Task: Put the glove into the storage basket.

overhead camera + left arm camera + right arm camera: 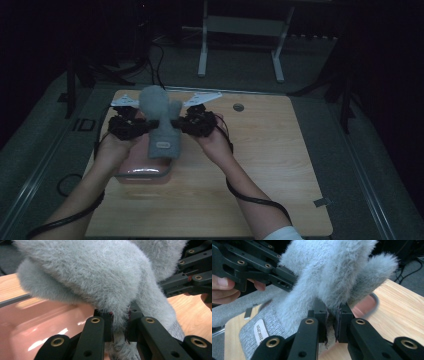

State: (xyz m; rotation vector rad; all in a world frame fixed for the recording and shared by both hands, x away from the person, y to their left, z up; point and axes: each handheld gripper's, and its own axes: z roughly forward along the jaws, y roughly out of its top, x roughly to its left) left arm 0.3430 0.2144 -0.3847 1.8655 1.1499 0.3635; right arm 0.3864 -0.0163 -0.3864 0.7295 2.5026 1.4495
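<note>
A grey fluffy mitten [159, 120] with a knit cuff and a white label [260, 331] hangs upright over a pink tub [144, 174] at the table's left. My left gripper [144, 125] is shut on the mitten's left edge, with fur pinched between its pads [119, 326]. From the other side my right gripper [183, 124] is shut on its right edge, below the thumb [331, 323]. In the left gripper view the right gripper's black linkage [191, 280] shows behind the mitten. The left gripper [257, 267] and the hand holding it sit at the upper left of the right gripper view.
The wooden table [260, 165] has a round grommet [238, 107] near its back edge and a bit of tape [322, 202] at its front right corner. A white metal frame [240, 45] stands on the floor beyond. Cables trail from both forearms.
</note>
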